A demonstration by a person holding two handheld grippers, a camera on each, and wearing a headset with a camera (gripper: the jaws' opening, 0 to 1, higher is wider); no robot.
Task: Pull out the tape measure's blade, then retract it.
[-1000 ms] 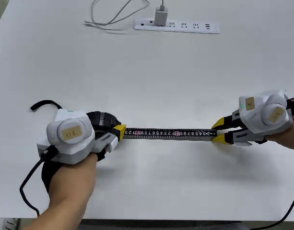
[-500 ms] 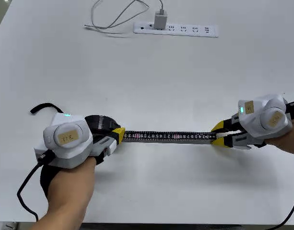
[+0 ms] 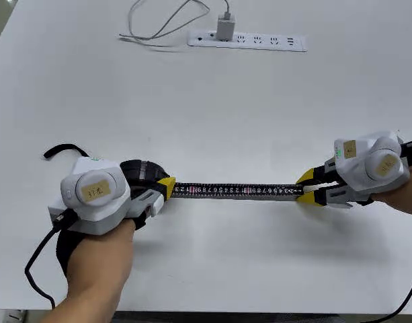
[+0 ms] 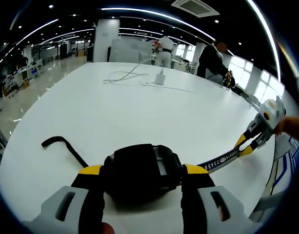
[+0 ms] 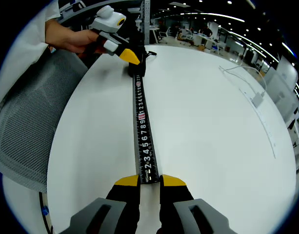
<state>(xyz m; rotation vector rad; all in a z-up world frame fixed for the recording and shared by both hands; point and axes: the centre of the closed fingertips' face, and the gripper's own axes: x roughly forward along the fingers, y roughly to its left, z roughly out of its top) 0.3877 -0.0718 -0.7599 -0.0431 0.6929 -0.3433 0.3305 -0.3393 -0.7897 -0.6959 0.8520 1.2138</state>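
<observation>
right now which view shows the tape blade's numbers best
The right gripper view: the blade runs up from its jaws, digits large. The head view shows tiny digits; the left gripper view, a short stretch.

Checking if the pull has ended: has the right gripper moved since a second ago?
No. Against the power strip, the right gripper sits where it did, jaws shut on the blade at its end.
</observation>
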